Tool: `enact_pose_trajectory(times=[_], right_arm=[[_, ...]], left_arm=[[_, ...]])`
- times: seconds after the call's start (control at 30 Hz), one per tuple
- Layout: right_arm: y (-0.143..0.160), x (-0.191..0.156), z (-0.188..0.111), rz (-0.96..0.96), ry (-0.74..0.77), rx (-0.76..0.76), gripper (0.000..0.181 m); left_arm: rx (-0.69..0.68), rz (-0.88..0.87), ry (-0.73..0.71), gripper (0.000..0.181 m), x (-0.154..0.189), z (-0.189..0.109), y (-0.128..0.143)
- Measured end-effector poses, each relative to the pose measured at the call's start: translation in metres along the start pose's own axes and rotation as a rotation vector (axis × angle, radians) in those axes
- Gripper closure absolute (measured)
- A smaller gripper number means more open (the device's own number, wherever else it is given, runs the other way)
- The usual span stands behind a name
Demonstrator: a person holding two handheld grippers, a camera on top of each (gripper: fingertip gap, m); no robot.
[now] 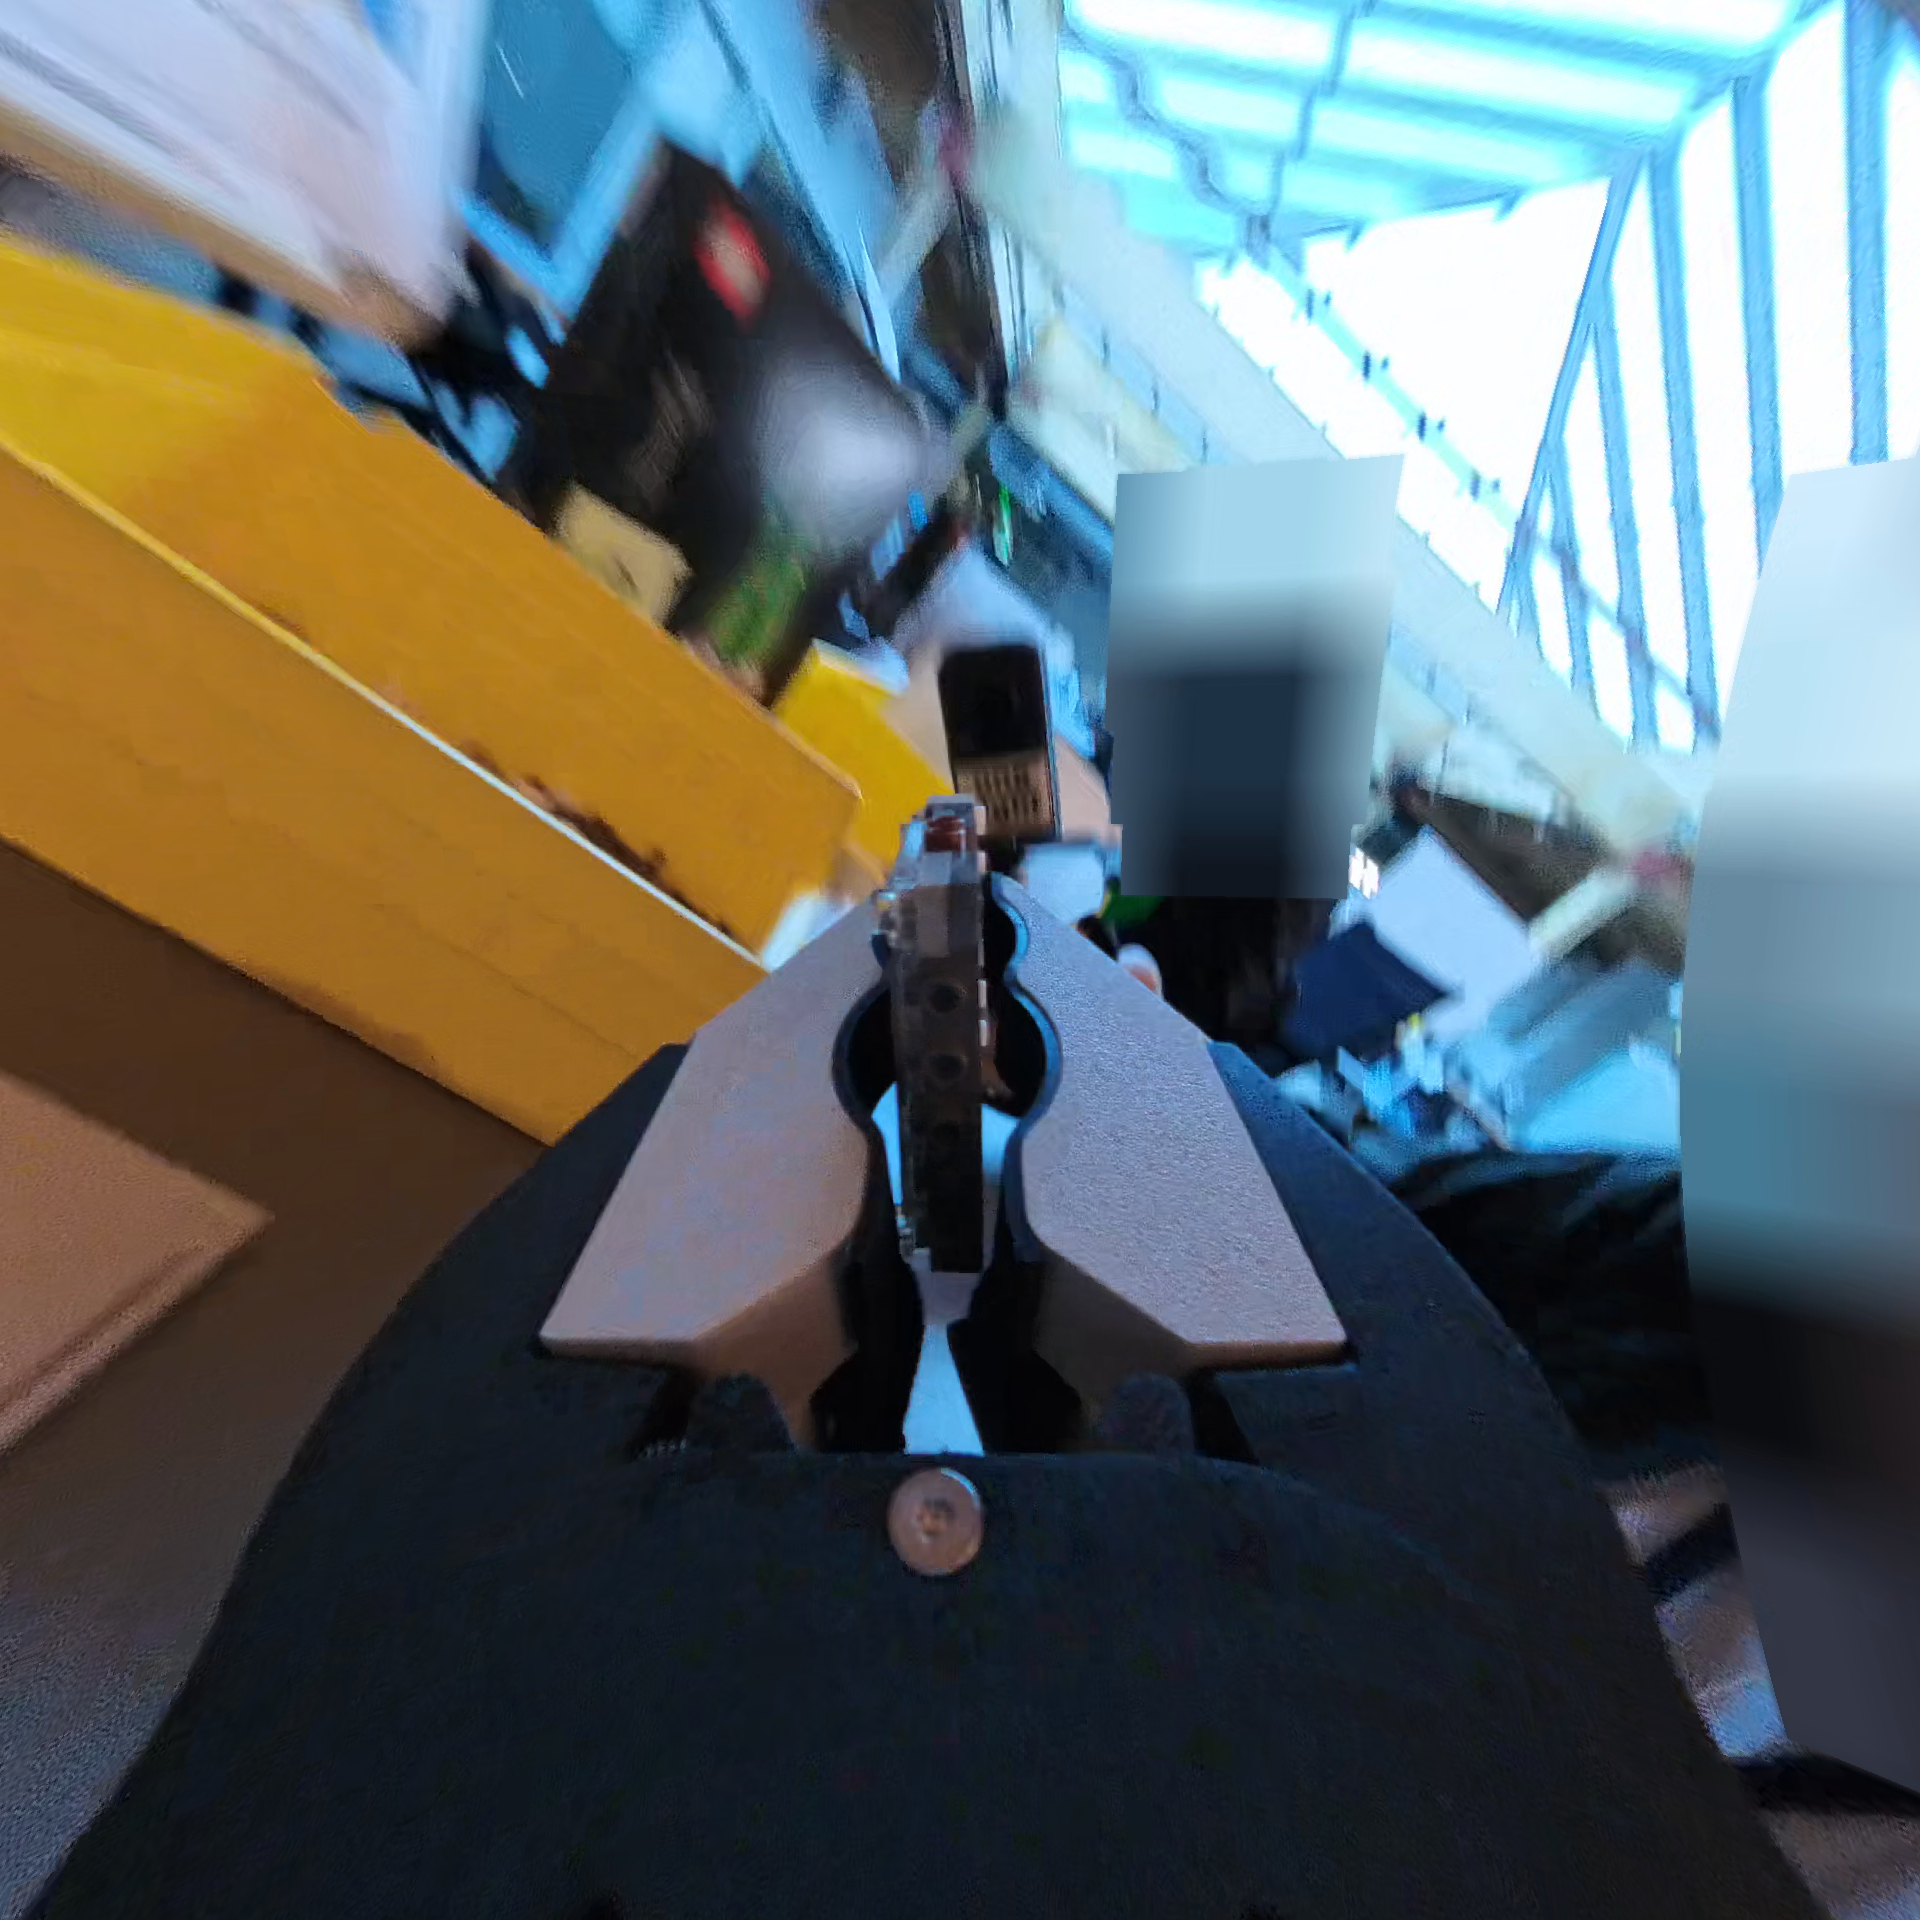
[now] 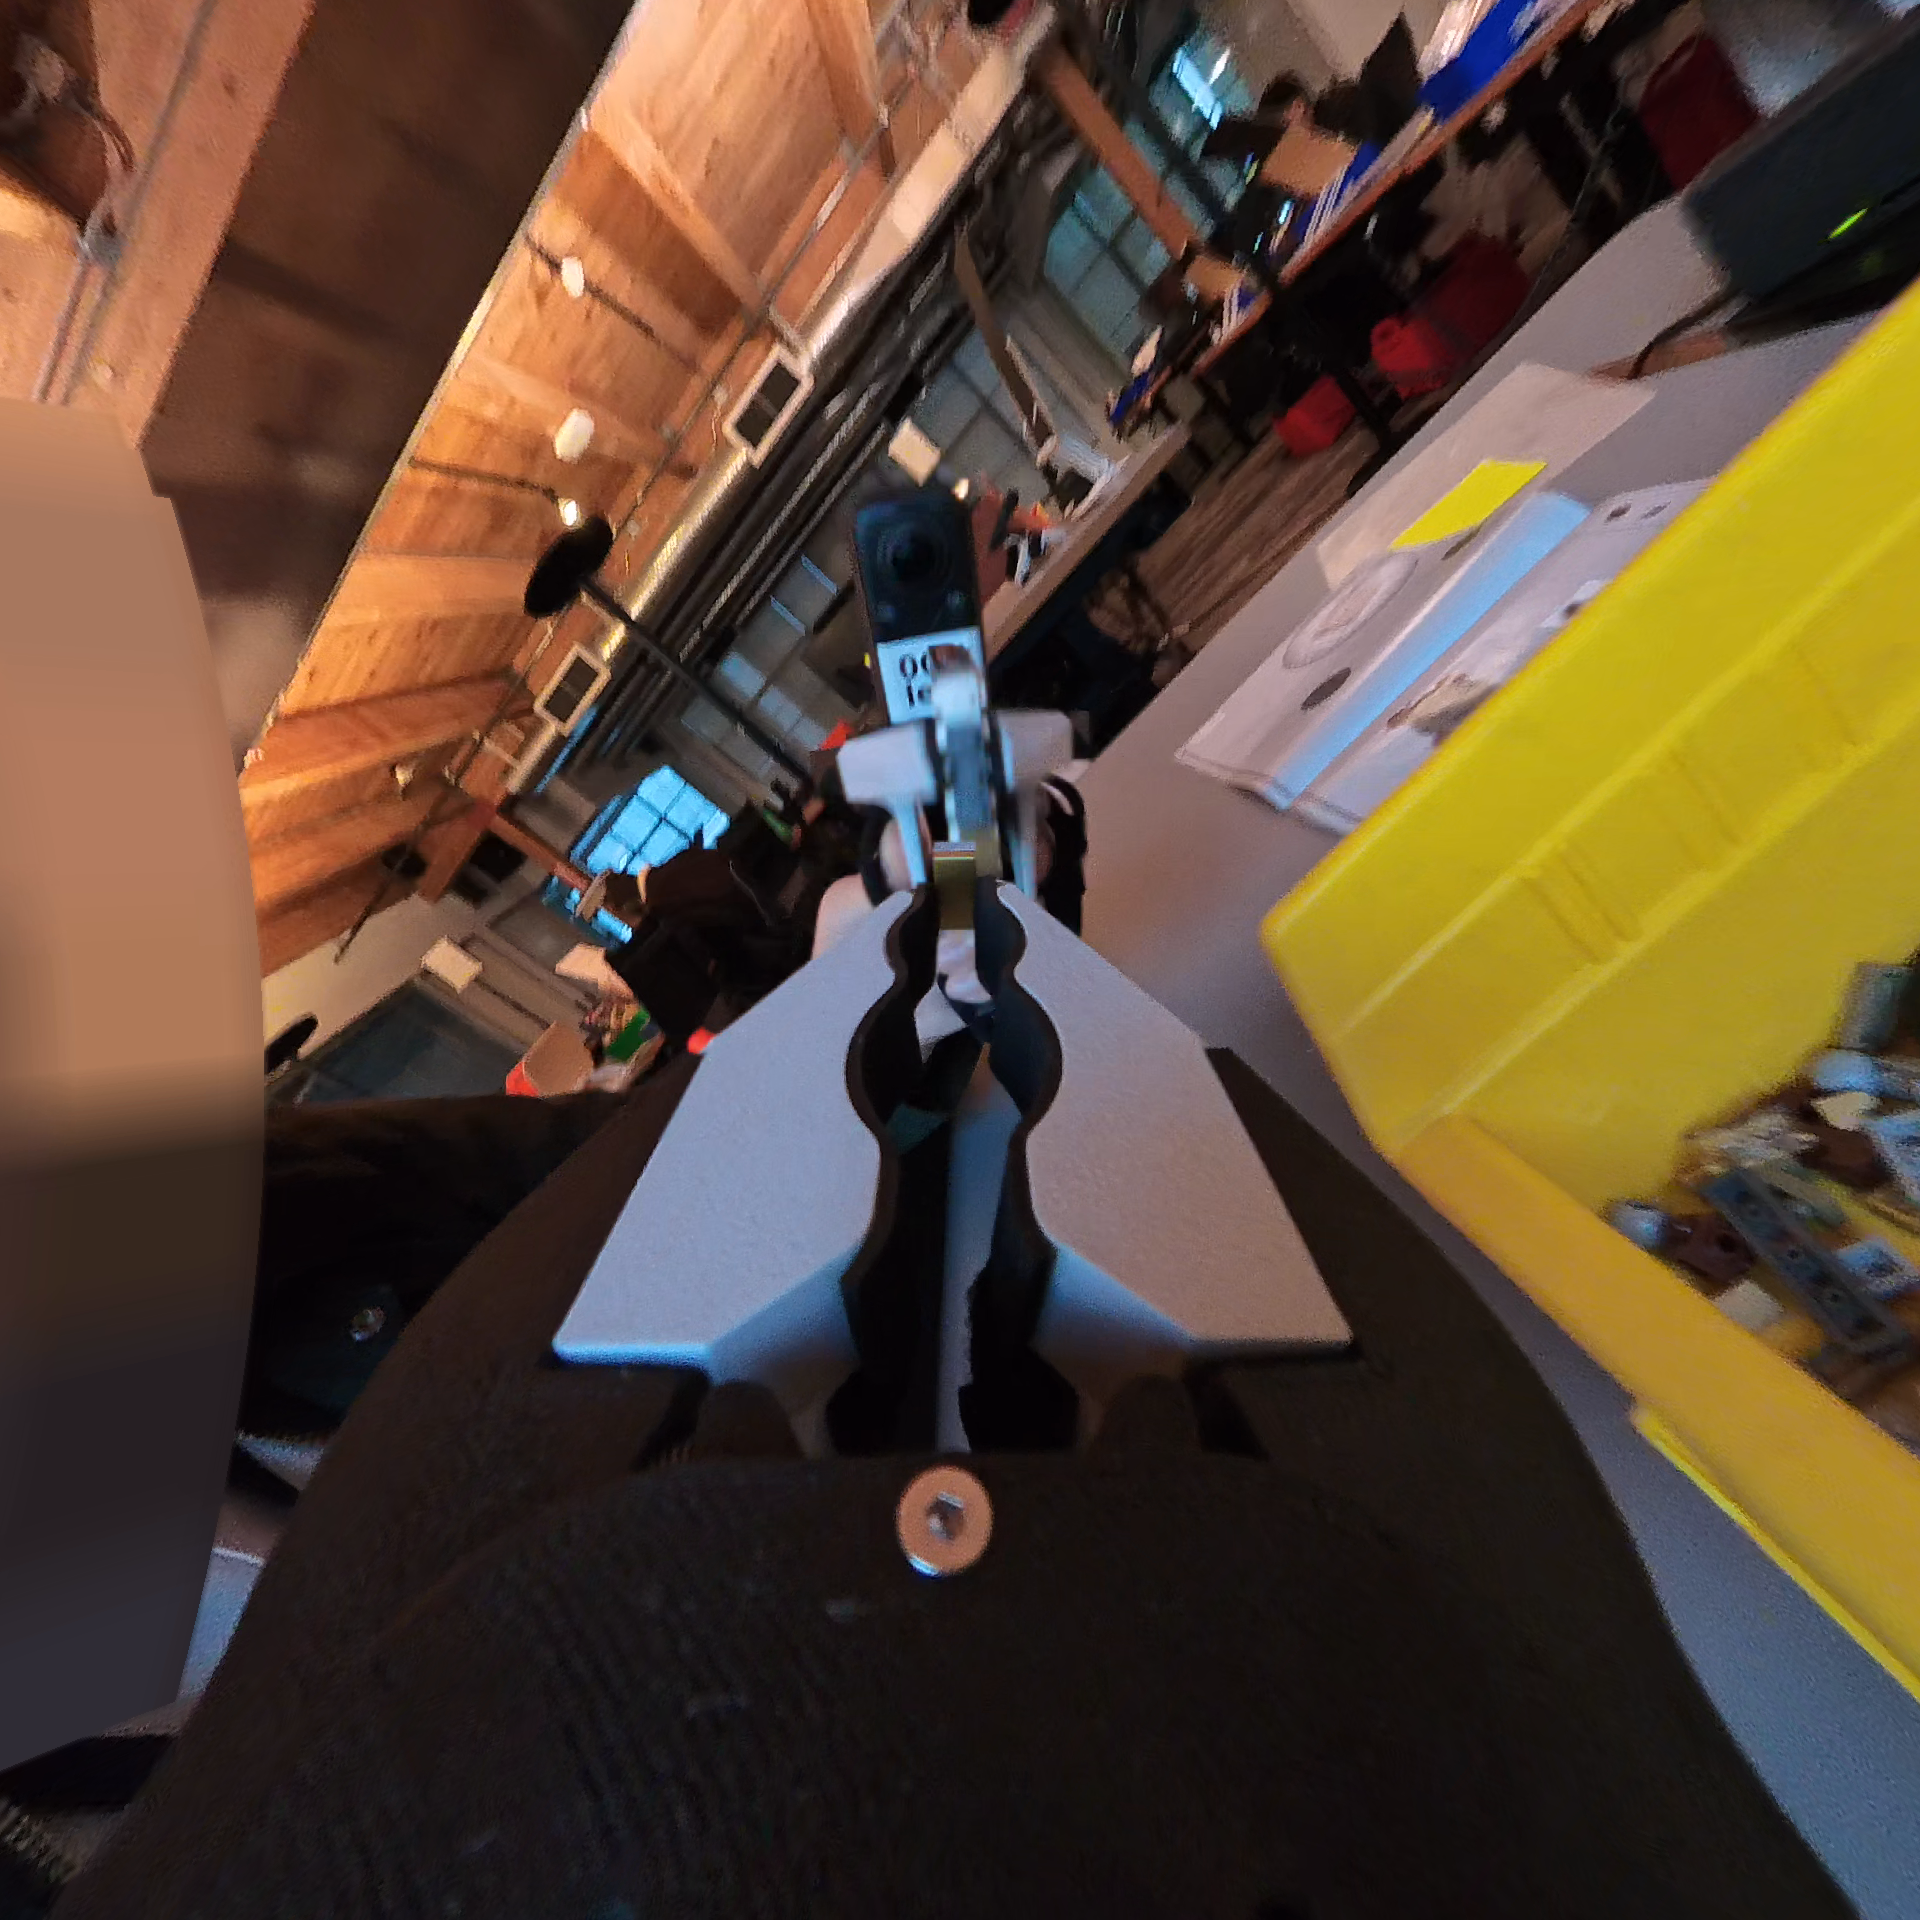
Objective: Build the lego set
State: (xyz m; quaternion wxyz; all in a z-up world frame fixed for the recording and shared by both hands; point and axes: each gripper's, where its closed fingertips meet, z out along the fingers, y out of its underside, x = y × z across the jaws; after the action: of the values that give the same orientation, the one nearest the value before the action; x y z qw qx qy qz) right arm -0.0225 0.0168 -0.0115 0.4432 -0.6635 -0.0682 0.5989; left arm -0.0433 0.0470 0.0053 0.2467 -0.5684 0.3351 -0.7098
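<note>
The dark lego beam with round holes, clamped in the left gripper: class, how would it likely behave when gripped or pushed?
The lego beam looks stiff: it stays straight between the left gripper's fingers. Thin and holed, it is probably light. Held edge-on by its narrow faces, it may twist if pushed sideways.

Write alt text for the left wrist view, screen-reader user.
The left gripper is shut on a dark studded lego assembly, held edge-on between its grey fingers and lifted above the brown table. A yellow bin sits at left; the other gripper's camera shows just past the piece, against a blurred workshop with bright windows.
</note>
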Motion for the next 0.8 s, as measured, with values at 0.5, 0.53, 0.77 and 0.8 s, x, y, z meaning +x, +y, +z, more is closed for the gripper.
enact_pose_trajectory(times=[0.5, 0.53, 0.77, 0.8], right_arm=[[-0.014, -0.03, -0.021, 0.092, -0.257, 0.022, 0.176], [-0.011, -0.027, -0.02, 0.084, -0.239, 0.005, 0.176], [-0.009, -0.007, -0.024, 0.087, -0.163, -0.013, 0.176], [-0.009, -0.006, -0.025, 0.092, -0.162, -0.011, 0.176]], left_arm=[[-0.268, -0.19, 0.105, 0.172, 0.004, 0.014, 0.051], [-0.371, -0.194, 0.041, 0.172, -0.005, 0.013, 0.069], [-0.837, -0.252, -0.215, 0.171, -0.045, -0.013, 0.15], [-0.854, -0.255, -0.226, 0.171, -0.047, -0.014, 0.153]])
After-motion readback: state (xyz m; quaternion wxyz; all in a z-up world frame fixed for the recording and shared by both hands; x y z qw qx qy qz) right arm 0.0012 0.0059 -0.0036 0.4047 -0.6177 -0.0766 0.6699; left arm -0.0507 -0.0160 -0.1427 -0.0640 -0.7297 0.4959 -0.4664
